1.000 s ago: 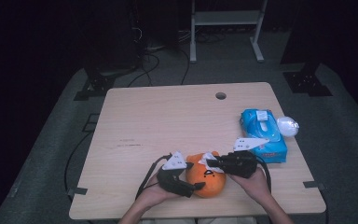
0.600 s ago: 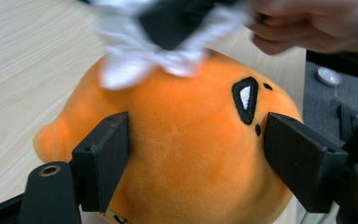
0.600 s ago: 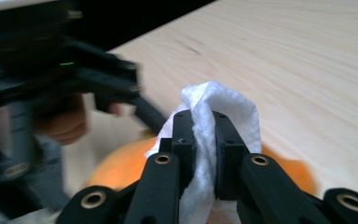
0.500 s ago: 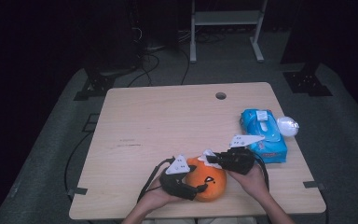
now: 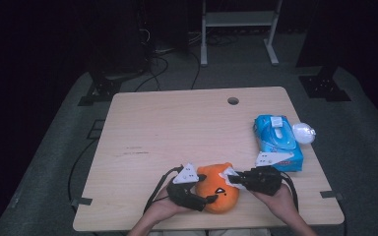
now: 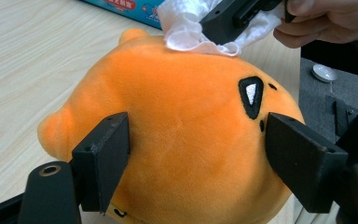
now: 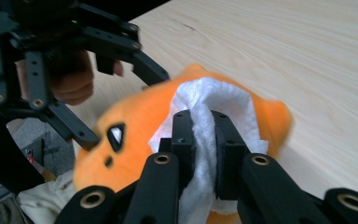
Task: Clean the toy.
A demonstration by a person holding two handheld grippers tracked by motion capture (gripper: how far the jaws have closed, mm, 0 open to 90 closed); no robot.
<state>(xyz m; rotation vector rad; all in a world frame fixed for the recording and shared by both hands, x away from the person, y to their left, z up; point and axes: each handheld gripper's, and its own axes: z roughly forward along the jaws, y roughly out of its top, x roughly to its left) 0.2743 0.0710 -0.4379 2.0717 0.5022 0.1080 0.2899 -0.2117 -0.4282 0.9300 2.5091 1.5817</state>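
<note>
An orange plush toy [image 5: 219, 191] with a small black-and-white embroidered mark lies near the table's front edge. My left gripper [image 5: 207, 194] holds it from the left. Its jaws have just been closing, and its black pads [image 6: 103, 158] press into both sides of the toy [image 6: 186, 121]. My right gripper [image 5: 236, 179] comes in from the right, shut on a crumpled white wipe [image 7: 214, 98]. The wipe [image 6: 186, 28] rests against the top of the toy [image 7: 140, 116] near one ear. A hand holds each gripper.
A blue pack of wipes [image 5: 278, 142] lies at the right side of the wooden table [image 5: 177, 128], with a white round object [image 5: 302, 132] beside it at the edge. A cable hole [image 5: 233, 101] sits at the back. Dark floor and rack legs lie beyond.
My right gripper has shifted a little to the right and nearer the front edge, keeping the wipe on the toy. The left hand and the toy have stayed in place.
</note>
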